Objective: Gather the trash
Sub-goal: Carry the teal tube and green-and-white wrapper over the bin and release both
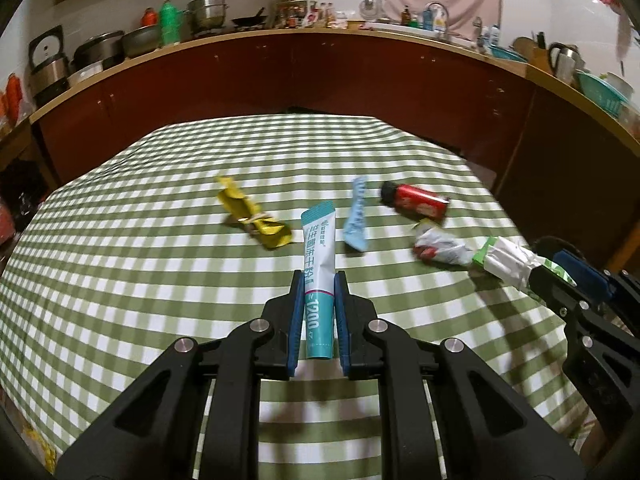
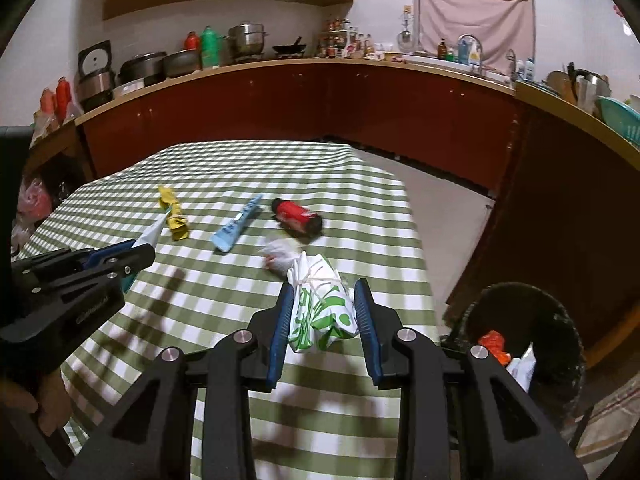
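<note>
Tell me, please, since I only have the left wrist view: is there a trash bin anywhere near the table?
Observer: Yes, a black trash bin stands on the floor off the right side of the checked table.
Operator: Is anything in it already?
Observer: An orange scrap and a white piece lie inside.
Operator: What exactly do the right tongs hold? I see only white paper.
Observer: The right tongs grip a white wrapper with green print, tied with a rubber band.
Operator: And my left tongs?
Observer: From the right, the left tongs hold the teal-and-white tube above the table.
</note>
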{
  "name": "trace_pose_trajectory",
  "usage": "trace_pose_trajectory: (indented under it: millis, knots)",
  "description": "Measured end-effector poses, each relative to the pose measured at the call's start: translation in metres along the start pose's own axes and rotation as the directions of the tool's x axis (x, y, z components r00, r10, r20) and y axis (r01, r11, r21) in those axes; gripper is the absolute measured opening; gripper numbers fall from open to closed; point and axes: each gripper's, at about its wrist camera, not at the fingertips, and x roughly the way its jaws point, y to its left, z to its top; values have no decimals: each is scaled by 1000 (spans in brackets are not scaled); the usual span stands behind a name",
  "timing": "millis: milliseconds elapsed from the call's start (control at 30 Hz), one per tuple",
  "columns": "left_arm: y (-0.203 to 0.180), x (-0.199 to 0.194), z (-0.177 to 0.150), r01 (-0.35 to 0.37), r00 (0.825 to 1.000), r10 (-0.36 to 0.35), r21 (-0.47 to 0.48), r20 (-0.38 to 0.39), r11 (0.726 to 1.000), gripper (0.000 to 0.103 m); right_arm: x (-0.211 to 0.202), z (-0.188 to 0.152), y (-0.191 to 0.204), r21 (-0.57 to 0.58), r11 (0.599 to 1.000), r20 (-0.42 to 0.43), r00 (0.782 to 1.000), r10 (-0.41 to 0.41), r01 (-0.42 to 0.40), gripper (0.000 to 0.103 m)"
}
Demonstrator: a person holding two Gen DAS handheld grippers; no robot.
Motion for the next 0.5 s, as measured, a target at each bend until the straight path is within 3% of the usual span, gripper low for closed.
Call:
trace_pose_trajectory:
  millis: [500]
  knots:
    - [-87, 4, 6, 146, 989, -148, 117, 5, 982, 15, -15, -10, -87, 119, 981, 15, 988, -155, 152, 32]
